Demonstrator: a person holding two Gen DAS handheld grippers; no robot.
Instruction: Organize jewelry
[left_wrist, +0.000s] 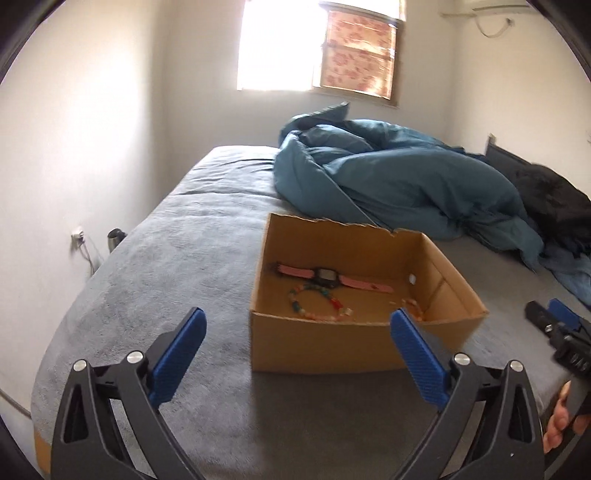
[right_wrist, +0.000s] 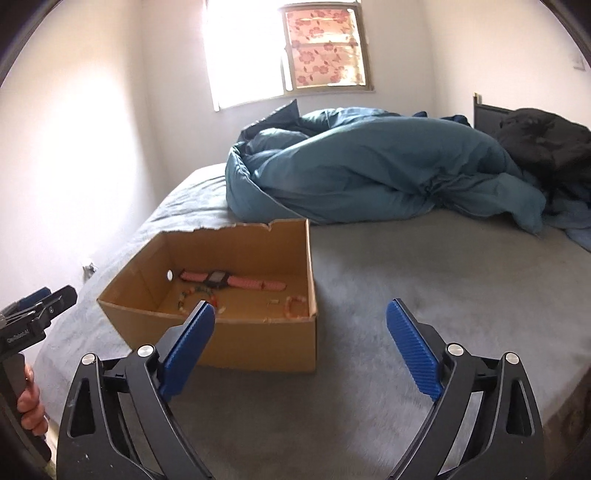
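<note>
Reading from left to right, the left gripper (left_wrist: 297, 326) hung above the grey bedspread (left_wrist: 166, 266) with its blue pads (left_wrist: 177, 360) spread wide and nothing between them. Just ahead of it, and slightly to its right, stood an open cardboard box (left_wrist: 314, 347) with a torn rear wall, resting on the bedspread. Inside the box lay the jewelry: a pink-strapped watch (left_wrist: 325, 277) stretched flat across the floor near the back wall, a bracelet of coloured beads (left_wrist: 317, 304) curled in front of it and apparently touching the watch case, and a smaller pale-orange beaded piece (right_wrist: 295, 306) toward the box's right front corner; its exact form could not be made out, being partly hidden by the front wall. No piece lay outside the box in either view. To the right of the box the right gripper (right_wrist: 301, 315) was held over bare bedspread, its jaws likewise wide apart and empty, its left pad overlapping the box's front rim in the right wrist view. Each gripper appeared at the edge of the other's view, held by a hand (right_wrist: 31, 400). Behind the box, a crumpled teal duvet (right_wrist: 369, 170) was heaped across the middle of the bed, with dark clothing (right_wrist: 543, 140) piled at the far right beside a dark headboard (right_wrist: 487, 114). A window (right_wrist: 325, 51) with a floral blind lit the rear wall.
</note>
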